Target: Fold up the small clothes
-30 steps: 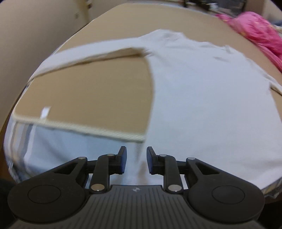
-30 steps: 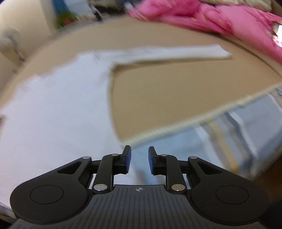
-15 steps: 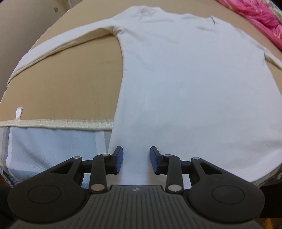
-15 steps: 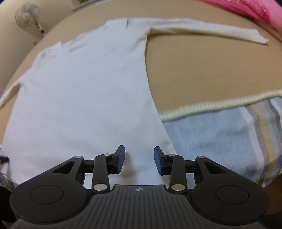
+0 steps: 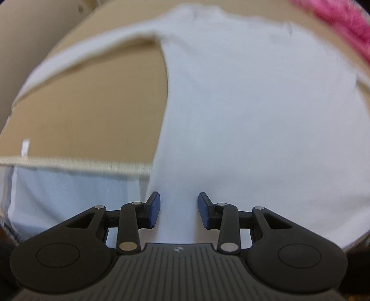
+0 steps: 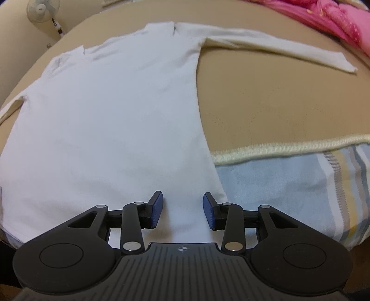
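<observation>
A white long-sleeved shirt (image 5: 254, 120) lies spread flat on a tan blanket (image 5: 104, 111), its hem nearest to me and hanging over the blanket's edge. In the left wrist view, which is blurred, my left gripper (image 5: 179, 211) hovers open over the hem near its left corner, the fabric showing between the blue pads. The left sleeve (image 5: 92, 55) stretches out to the left. In the right wrist view my right gripper (image 6: 182, 211) stands open over the same shirt (image 6: 115, 115) near the hem's right corner. The right sleeve (image 6: 277, 51) reaches out to the right. Neither gripper pinches the cloth.
The blanket's cream stitched edge (image 6: 289, 148) runs across, with a blue striped sheet (image 6: 300, 185) below it. A heap of pink cloth (image 6: 323, 16) lies at the far right. A small fan (image 6: 42, 9) stands at the far left, and a white tag (image 5: 25, 148) sits on the blanket.
Both grippers have dropped closer to the shirt's hem and swung in over its corners. Their jaws have widened from nearly together to clearly apart.
</observation>
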A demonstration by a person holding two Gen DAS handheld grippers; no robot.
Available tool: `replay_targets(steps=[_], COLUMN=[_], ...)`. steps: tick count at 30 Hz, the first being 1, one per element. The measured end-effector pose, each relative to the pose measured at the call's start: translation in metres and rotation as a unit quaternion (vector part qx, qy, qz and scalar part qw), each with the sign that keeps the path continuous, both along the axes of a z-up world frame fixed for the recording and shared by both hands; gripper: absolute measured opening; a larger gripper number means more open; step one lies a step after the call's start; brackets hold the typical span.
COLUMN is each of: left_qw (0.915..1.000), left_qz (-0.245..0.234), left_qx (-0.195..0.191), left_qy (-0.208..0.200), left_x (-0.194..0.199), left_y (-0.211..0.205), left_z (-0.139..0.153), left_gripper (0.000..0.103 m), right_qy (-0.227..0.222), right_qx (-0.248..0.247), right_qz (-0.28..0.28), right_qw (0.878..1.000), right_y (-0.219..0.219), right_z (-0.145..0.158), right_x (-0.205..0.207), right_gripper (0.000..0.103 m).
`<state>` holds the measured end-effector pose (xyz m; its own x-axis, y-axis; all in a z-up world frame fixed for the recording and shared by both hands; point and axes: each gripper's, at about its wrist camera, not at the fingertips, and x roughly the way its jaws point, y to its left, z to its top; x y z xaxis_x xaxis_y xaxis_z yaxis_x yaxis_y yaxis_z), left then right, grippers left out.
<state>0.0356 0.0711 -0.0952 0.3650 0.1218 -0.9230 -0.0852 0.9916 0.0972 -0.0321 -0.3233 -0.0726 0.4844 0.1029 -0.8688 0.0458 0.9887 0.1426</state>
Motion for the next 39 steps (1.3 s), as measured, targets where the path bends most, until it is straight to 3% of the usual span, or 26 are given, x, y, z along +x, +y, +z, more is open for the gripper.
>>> replay_targets(steps=[5, 9, 16, 21, 32, 35, 39], left_qw=[0.9987, 0.9997, 0.9984, 0.9983, 0.9983, 0.9983, 0.9985], left_qz=[0.0, 0.005, 0.02, 0.008, 0.01, 0.007, 0.003], left_qx=[-0.009, -0.013, -0.03, -0.022, -0.022, -0.024, -0.021], left_qy=[-0.05, -0.019, -0.044, -0.054, -0.053, -0.053, -0.05], left_x=[-0.005, -0.004, -0.006, -0.006, -0.005, -0.006, -0.006], left_y=[-0.003, -0.003, 0.005, 0.001, 0.002, 0.002, 0.001], left_z=[0.022, 0.011, 0.023, 0.024, 0.022, 0.022, 0.021], left_gripper=[0.043, 0.044, 0.044, 0.044, 0.044, 0.044, 0.044], right_qy=[-0.004, -0.012, -0.022, -0.033, -0.048, -0.044, 0.006], right_qx=[-0.003, -0.005, -0.016, -0.016, -0.018, -0.017, -0.039], right_qz=[-0.007, -0.006, -0.004, -0.011, -0.01, -0.006, 0.008], right_qw=[1.0, 1.0, 1.0, 0.999, 0.999, 0.999, 0.999], right_y=[-0.001, 0.001, 0.005, 0.004, 0.006, 0.007, 0.012], right_z=[0.001, 0.003, 0.005, 0.008, 0.011, 0.009, -0.008], right_x=[-0.001, 0.001, 0.001, 0.001, 0.001, 0.002, 0.006], right_gripper=[0.04, 0.04, 0.04, 0.04, 0.04, 0.041, 0.042])
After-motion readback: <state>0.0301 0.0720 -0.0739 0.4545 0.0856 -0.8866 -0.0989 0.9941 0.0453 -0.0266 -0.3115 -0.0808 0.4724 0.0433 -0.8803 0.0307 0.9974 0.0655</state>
